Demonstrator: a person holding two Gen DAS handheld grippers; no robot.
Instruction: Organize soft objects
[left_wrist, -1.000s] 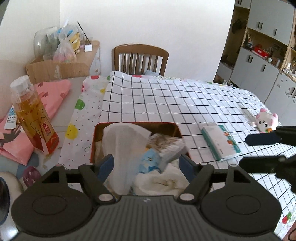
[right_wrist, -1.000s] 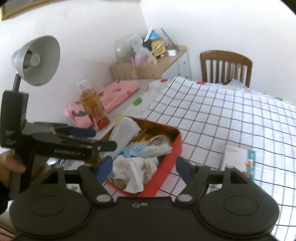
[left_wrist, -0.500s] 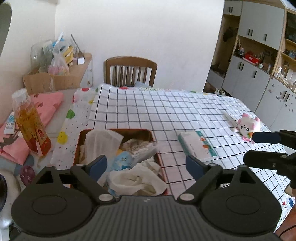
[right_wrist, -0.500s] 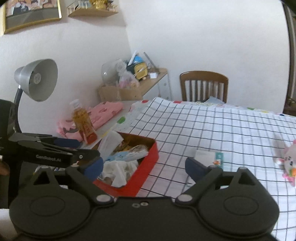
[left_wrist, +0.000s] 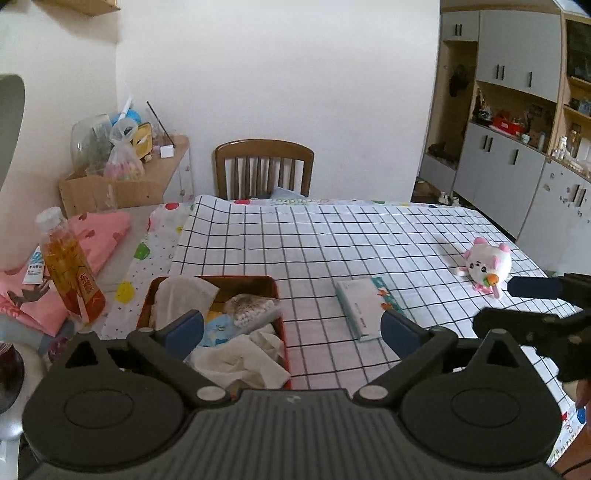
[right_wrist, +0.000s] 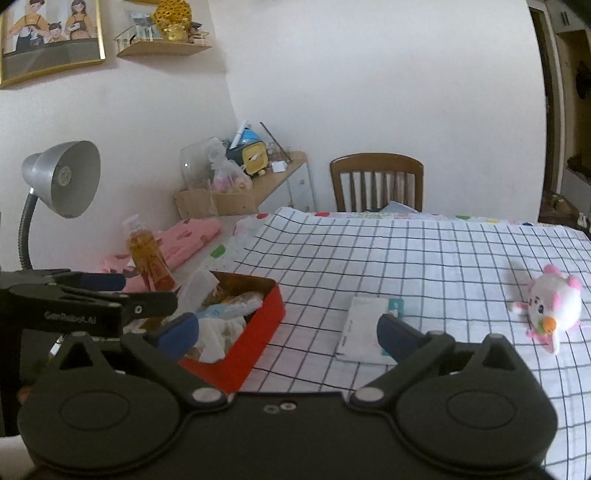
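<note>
Both tools spread and empty above the counter, between picks.
Next: right tool takes tissue pack beside red tin; left tool waits.

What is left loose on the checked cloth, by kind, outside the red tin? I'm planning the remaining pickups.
Plush toy: 1
Tissue pack: 1
Total: 2, both lying apart on the checked cloth, right of the red tin.
</note>
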